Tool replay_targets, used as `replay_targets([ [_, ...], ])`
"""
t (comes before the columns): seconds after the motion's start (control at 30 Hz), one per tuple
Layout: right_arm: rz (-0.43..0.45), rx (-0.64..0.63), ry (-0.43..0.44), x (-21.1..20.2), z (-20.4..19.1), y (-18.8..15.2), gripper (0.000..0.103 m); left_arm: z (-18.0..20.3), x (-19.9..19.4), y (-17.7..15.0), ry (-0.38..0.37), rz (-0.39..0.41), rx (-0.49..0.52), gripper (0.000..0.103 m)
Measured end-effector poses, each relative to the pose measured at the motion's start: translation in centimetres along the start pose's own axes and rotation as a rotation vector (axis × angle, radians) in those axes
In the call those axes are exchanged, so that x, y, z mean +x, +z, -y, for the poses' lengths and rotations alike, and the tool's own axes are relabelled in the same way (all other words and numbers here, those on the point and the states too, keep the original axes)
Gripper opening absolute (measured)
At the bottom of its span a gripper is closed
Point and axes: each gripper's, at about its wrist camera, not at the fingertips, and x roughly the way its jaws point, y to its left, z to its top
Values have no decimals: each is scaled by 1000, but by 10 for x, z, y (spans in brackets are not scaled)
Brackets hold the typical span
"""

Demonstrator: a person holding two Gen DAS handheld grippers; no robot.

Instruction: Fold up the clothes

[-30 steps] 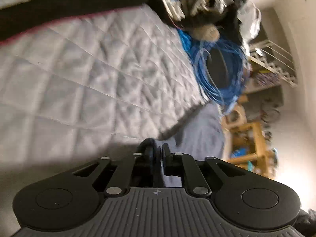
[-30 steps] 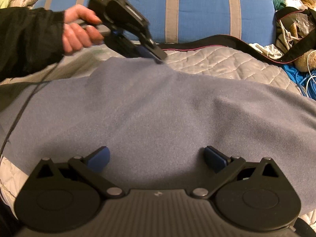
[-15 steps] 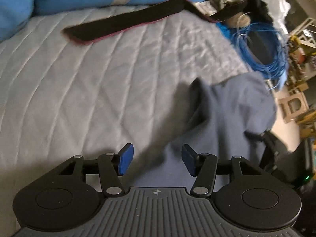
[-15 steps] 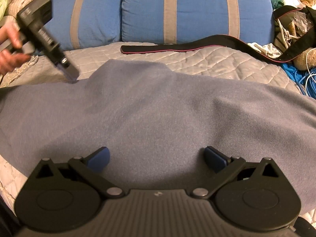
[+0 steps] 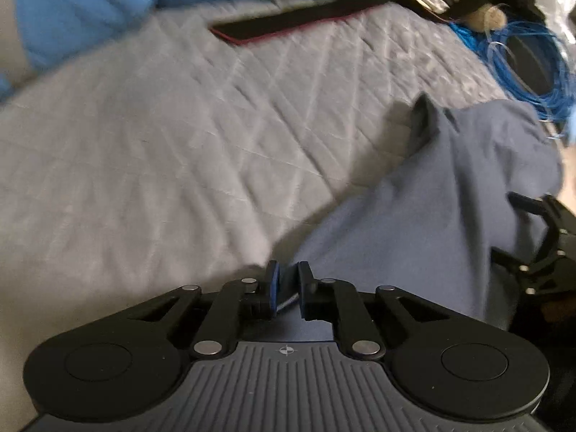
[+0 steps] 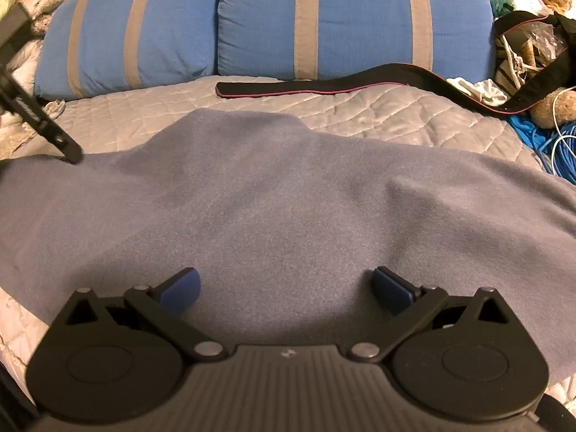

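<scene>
Left wrist view: the left black two-finger gripper [image 5: 287, 280] has its blue-padded fingers [image 5: 272, 282] drawn nearly together, clenched on a thin fold at the near edge of the slate-blue fleece garment [image 5: 414, 216]. From that pinch the cloth runs away to the right across the pale grey quilted bedspread [image 5: 162, 151], rising to a small peak near the far right side. The right black two-finger gripper [image 5: 540, 252] appears at the right border of this view, resting over the garment. A long black strap with a red edge [image 5: 306, 18] lies across the far part of the bedspread, in front of the blue cushions with grey stripes [image 5: 82, 18]; a coil of bright blue cable [image 5: 532, 72] sits at the upper right, just beyond the cloth. This view is somewhat blurred. Right wrist view: the right gripper [image 6: 286, 286] is released, its blue pads [image 6: 180, 288] spread wide apart above the garment [image 6: 288, 198], which lies spread across the bedspread [image 6: 360, 115] and fills the middle of the view. The left gripper [image 6: 54, 136] enters from the left border, its tip meeting the garment's far left edge. The strap [image 6: 324, 88] lies beyond the cloth, at the foot of the cushions [image 6: 352, 18]; a tan plush toy [image 6: 554, 108] and the cable [image 6: 561, 151] lie at the right.
</scene>
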Motion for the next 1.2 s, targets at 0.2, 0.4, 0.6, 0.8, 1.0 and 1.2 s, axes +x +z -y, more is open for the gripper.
replay_targets([
  [0.2, 134, 119, 115, -27, 20, 0, 102, 62, -70, -55, 152, 211, 164, 54],
  [0.4, 159, 177, 178, -31, 24, 1, 102, 147, -58, -129, 523, 216, 593, 65],
  [0.6, 202, 196, 175, -41, 21, -1, 102, 159, -28, -167, 702, 162, 773, 65],
  [0.8, 239, 78, 219, -61, 1, 3, 102, 160, -7, -164, 793, 161, 824, 65],
  [1.0, 246, -184, 156, -90, -43, -1, 102, 165, 5, -183, 819, 188, 895, 64],
  [1.2, 275, -472, -5, -98, -88, -21, 102, 173, 12, -193, 857, 229, 960, 64],
])
